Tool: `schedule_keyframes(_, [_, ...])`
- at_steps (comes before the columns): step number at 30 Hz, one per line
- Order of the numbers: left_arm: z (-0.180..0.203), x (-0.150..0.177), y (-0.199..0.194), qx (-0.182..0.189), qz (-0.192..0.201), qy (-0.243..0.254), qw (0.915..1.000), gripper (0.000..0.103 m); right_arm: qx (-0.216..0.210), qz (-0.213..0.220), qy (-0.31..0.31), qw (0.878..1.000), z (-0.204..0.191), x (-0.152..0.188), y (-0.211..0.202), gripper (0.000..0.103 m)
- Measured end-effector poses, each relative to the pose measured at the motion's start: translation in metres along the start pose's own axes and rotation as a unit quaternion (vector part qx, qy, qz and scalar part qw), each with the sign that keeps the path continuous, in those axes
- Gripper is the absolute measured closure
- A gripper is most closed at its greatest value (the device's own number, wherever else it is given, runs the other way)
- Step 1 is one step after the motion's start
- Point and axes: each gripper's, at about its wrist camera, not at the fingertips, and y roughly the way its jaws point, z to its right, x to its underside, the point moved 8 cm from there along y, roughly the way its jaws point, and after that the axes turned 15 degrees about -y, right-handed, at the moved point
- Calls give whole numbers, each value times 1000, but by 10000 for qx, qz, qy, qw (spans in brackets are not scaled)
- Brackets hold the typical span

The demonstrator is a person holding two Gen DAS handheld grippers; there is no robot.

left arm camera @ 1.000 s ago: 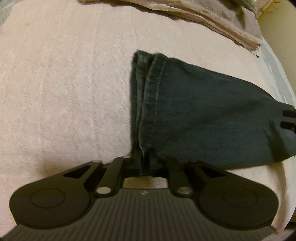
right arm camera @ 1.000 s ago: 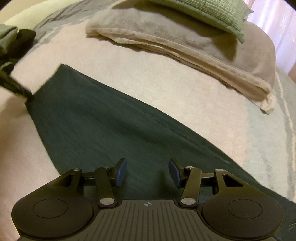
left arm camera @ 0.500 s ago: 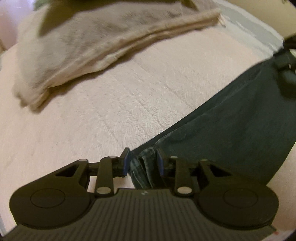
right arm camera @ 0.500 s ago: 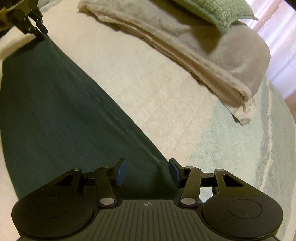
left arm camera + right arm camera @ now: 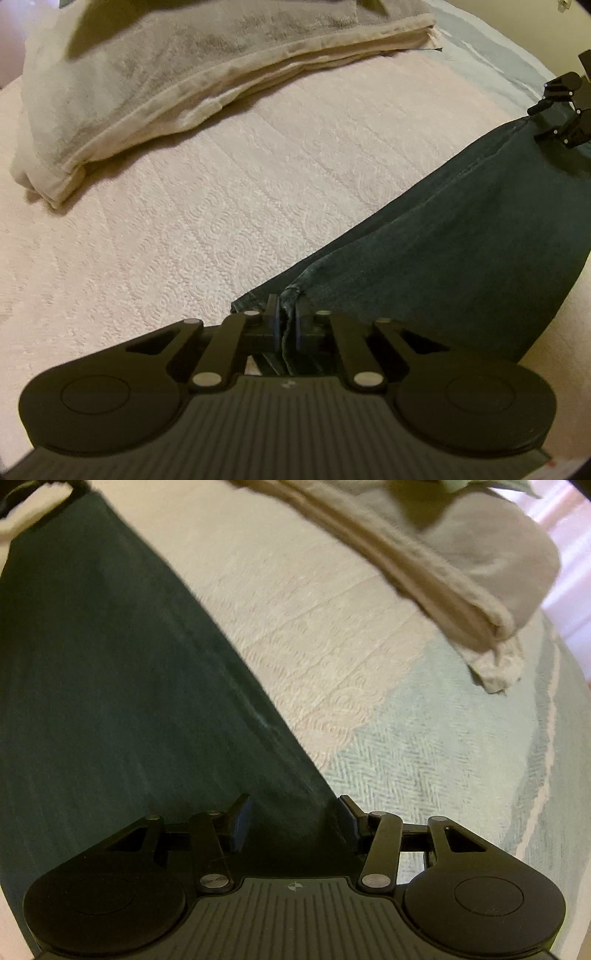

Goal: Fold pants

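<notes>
Dark teal-blue pants [image 5: 443, 251] lie flat on the bed, running from the lower middle to the upper right of the left wrist view. My left gripper [image 5: 286, 321] is shut on the stitched hem end of the leg, with the fabric pinched between its pads. The other end of the pants [image 5: 110, 683] fills the left half of the right wrist view. There my right gripper [image 5: 291, 819] hangs open over the pants' long edge, with cloth showing between its fingers but not pressed. The right gripper [image 5: 554, 110] also shows at the far end in the left wrist view.
A folded beige blanket [image 5: 184, 74] lies across the back of the bed, also seen as a blanket [image 5: 461, 572] in the right wrist view. The pants rest on a pale textured bedspread [image 5: 184, 221]. A green herringbone throw [image 5: 443, 757] covers the bed to the right.
The left gripper's fingers, slightly apart around the hem half a second ago, have closed onto it. The right gripper has slid along the pants to their edge near the green throw.
</notes>
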Motion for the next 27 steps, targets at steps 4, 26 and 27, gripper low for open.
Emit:
schedule_keyframes(4, [1, 1, -18, 12, 146, 7, 9999, 98, -305, -111, 68, 9994, 2, 6, 0, 89])
schedule_keyframes(26, [-42, -1, 11, -385, -24, -892, 9953, 73, 833, 60, 1309, 9879, 12, -3, -36, 61])
schedule_keyframes(27, [-47, 1, 6, -427, -12, -932, 9947, 71, 867, 98, 1452, 9856, 4, -2, -47, 61])
